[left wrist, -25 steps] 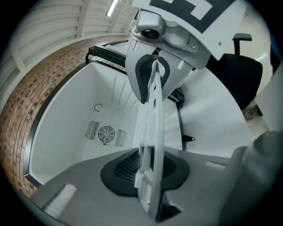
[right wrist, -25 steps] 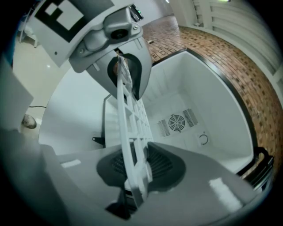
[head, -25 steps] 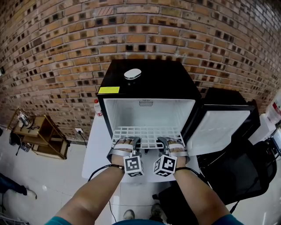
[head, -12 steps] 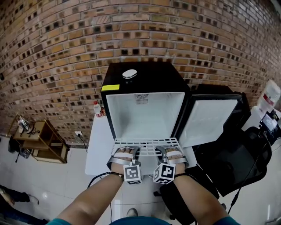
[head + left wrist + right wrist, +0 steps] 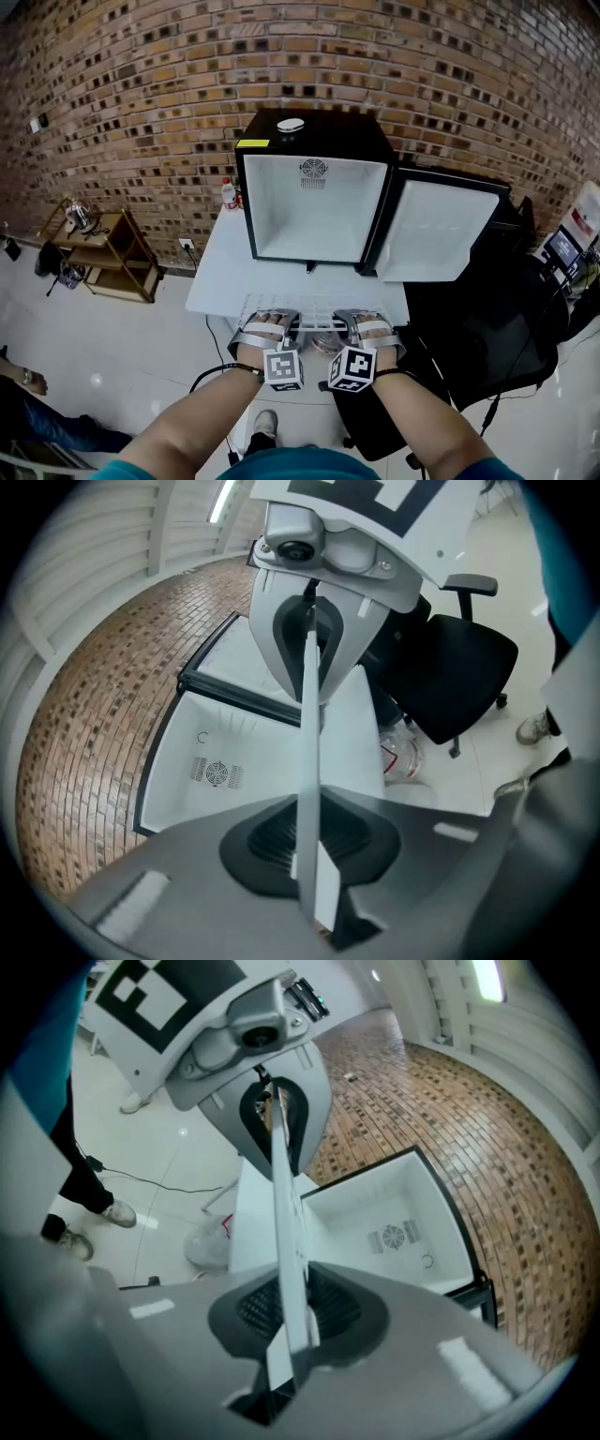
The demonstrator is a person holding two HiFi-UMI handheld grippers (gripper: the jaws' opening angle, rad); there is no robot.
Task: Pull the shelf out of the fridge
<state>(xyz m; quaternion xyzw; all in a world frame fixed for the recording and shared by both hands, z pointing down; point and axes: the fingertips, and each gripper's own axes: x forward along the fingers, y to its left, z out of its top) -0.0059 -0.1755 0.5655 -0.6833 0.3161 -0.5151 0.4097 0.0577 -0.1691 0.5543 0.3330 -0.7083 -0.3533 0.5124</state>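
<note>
The white wire shelf (image 5: 314, 312) hangs level in front of me, out of the black mini fridge (image 5: 314, 187) and over the near edge of the white table (image 5: 225, 281). My left gripper (image 5: 281, 325) is shut on the shelf's front edge left of the middle. My right gripper (image 5: 347, 325) is shut on it just to the right. In the left gripper view the shelf (image 5: 307, 752) is a thin white strip, edge-on, pinched in the left gripper (image 5: 309, 855). The right gripper view shows the shelf (image 5: 284, 1222) the same way in the right gripper (image 5: 286, 1321). The fridge cavity is bare white.
The fridge door (image 5: 441, 230) stands open to the right. A black office chair (image 5: 492, 323) is at the right of the table. A wooden cart (image 5: 108, 253) stands at the left by the brick wall. A small bottle (image 5: 228, 192) sits beside the fridge.
The shelf has slid fully out of the fridge toward me, and I have backed away with it. Both grippers stay closed on its front edge.
</note>
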